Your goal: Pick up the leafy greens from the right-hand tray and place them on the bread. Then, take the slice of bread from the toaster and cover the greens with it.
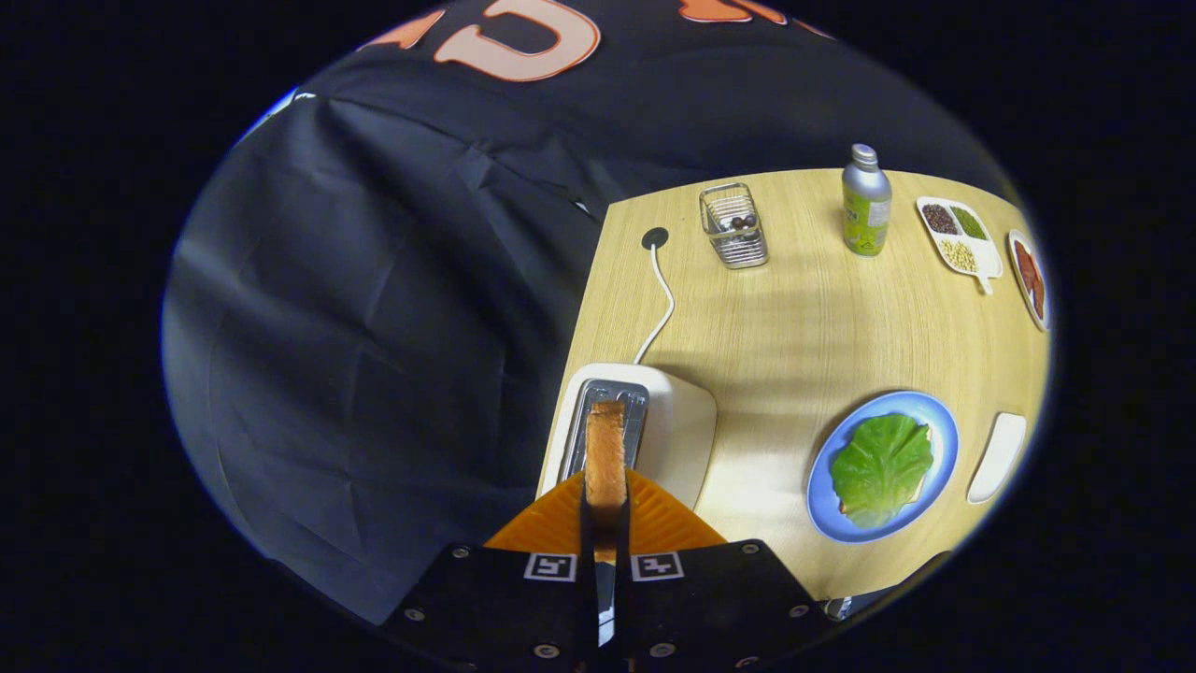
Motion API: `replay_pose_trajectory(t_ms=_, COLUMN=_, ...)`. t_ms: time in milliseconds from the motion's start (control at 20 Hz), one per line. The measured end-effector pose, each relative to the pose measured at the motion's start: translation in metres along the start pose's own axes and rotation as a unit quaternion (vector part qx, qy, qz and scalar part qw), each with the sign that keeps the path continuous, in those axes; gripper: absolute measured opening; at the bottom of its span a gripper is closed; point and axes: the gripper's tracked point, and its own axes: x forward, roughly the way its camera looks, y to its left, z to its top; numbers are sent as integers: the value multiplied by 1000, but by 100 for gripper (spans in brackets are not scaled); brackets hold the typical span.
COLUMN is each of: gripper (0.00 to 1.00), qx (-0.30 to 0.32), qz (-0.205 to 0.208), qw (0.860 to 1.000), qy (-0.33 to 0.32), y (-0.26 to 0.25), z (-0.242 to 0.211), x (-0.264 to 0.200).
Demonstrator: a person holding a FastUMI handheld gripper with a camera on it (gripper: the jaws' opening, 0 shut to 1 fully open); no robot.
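My gripper [605, 505] is shut on a toasted bread slice [605, 453], held edge-on between both fingers, right above the slot of the white toaster [677, 425]. The slice's far end stands over the toaster's metal slot. To the right, on the wooden table, a blue plate [942, 439] carries a leafy green [881, 467] spread over a slice of bread, whose corner peeks out at the leaf's edge. A white tray [996, 456] lies right of the plate.
The toaster's white cord [662, 299] runs to a black grommet. Farther back stand a wire basket [733, 226], a metal bottle [866, 201], a divided dish of seeds [958, 236] and a plate with red pieces [1030, 279]. The table's left edge borders the black cloth.
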Motion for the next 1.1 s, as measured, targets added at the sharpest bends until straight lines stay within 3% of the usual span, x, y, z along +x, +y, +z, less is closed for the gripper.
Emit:
replay_pose_trajectory(t_ms=350, gripper=7, qx=37, qz=17, qw=999, qy=-12, y=-58, z=-12, x=-33)
replay_pose_trajectory(t_ms=1100, gripper=7, qx=42, qz=-26, qw=999, qy=5, y=-201, z=-46, x=-33)
